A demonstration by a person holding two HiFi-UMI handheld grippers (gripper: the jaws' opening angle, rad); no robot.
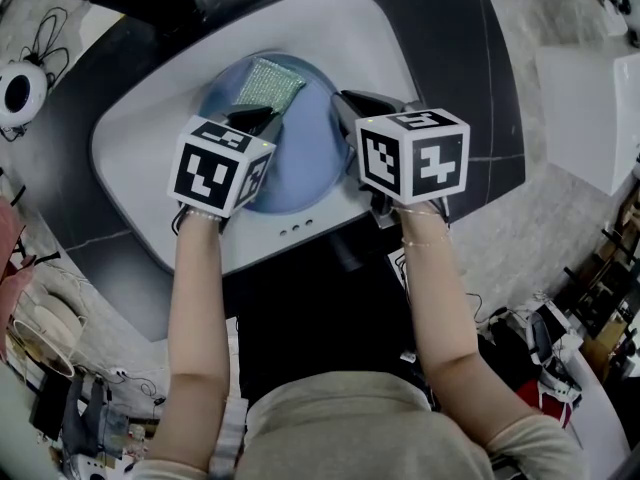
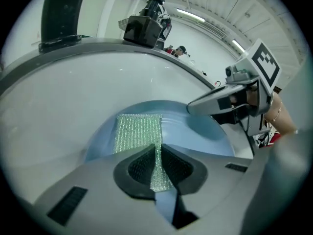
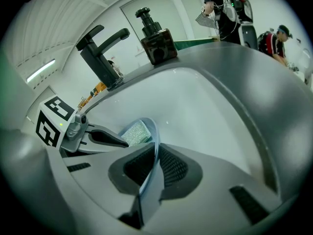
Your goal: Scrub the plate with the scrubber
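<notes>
left gripper (image 2: 159,169) pinched scrubber (image 2: 138,131) | right gripper (image 3: 150,166) clamped plate (image 1: 300,168) rim at 2 o'clock | hard scrubbing could've twisted plate loose tbh

Head cam: steeply down over my forearms (image 1: 200,328) into sink (image 1: 130,138), mid range. Cam on my left gripper (image 2: 157,153): just behind jaws, very near, faces across plate (image 2: 205,131) toward faucet (image 2: 61,13); catches right gripper (image 2: 191,107). Right gripper cam: same, faces faucet from opposite side, catches left gripper. All share plate, scrubber (image 2: 137,131).

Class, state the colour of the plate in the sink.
Light blue; the plate shows best in the head view.
</notes>
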